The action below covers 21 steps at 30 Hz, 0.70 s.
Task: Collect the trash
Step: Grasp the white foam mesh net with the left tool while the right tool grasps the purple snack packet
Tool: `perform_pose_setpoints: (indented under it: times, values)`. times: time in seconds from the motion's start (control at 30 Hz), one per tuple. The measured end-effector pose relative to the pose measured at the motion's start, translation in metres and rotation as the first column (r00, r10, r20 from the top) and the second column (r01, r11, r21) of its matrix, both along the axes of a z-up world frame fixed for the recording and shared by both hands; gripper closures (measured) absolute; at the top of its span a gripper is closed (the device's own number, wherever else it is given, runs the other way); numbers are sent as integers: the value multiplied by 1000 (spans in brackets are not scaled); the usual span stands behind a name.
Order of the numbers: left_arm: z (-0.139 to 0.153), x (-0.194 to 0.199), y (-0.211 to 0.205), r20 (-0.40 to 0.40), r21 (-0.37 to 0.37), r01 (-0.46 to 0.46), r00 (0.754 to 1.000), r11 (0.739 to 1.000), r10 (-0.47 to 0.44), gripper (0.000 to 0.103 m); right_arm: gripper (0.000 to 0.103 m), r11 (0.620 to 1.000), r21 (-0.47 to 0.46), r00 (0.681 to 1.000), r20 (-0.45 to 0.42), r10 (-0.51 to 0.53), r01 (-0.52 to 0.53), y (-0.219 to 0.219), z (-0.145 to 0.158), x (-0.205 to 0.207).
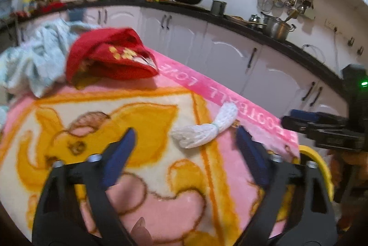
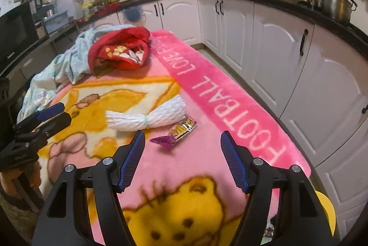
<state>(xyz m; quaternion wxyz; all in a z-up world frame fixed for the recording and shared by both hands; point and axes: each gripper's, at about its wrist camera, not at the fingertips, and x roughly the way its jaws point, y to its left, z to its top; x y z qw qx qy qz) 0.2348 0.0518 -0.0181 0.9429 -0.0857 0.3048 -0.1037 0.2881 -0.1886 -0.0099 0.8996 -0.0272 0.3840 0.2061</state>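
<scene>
A: Status of the trash on the blanket [image 2: 207,179]?

B: Two pieces lie there uncollected. The white foam net [image 2: 151,116] sits mid-blanket, tied at its waist. The snack wrapper [image 2: 177,132], gold and purple, lies just beside the net's right end, nearer the right gripper [image 2: 182,147].

A: Grippers?

B: Both stand apart with nothing between the pads. The right gripper hangs over the blanket with the wrapper ahead of its opening, not touching. The left gripper [image 1: 185,139] has the net ahead of it, slightly right of centre; its fingers [image 1: 124,149] are clear of the net. Left view is blurred.

A: Anything collected so far?

B: Cannot tell. A yellow bin rim [image 1: 318,167] shows at the near right corner of the blanket; its contents are hidden. The red cloth [image 2: 122,48] and pale blue cloth [image 2: 69,62] at the far end look like laundry, not trash.

A: Judgement?

B: Likely early or mid-task: both visible pieces remain to be picked up and dropped in the bin.
</scene>
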Motion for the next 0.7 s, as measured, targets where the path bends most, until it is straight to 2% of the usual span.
perform_pose_setpoints:
  times: [0.1, 0.2, 0.27, 0.4, 0.53, 0.6, 0.67, 0.7]
  values:
    - [-8, 12, 4, -33, -19, 5, 999, 1000, -6, 42, 39, 1000, 0, 1000, -31, -6, 6, 3, -10, 14]
    - [-12, 22, 7, -51, -54, 13, 999, 998, -16, 42, 42, 1000, -4, 998, -64, 2, -2, 9, -21, 26]
    - [-17, 31, 7, -79, -96, 25, 996, 995, -33, 42, 46, 1000, -2, 996, -94, 2, -3, 12, -31, 35]
    - [-31, 48, 3, -143, -158, 42, 988, 987, -65, 42, 48, 1000, 29, 988, -157, 6, -1, 18, -46, 48]
    - [-41, 61, -8, -180, -140, 57, 980, 989, -82, 42, 51, 1000, 24, 980, -197, 20, -15, 26, -59, 58]
    - [-48, 67, -10, -204, -133, 52, 976, 990, -79, 43, 60, 1000, 17, 976, -216, 23, -20, 28, -66, 60]
    - [-57, 72, -11, -227, -142, 41, 971, 989, -73, 49, 68, 1000, 16, 972, -236, 26, -23, 28, -75, 61]
    - [-60, 74, -11, -235, -143, 35, 970, 989, -69, 55, 71, 1000, 13, 976, -218, 27, -24, 27, -75, 59]
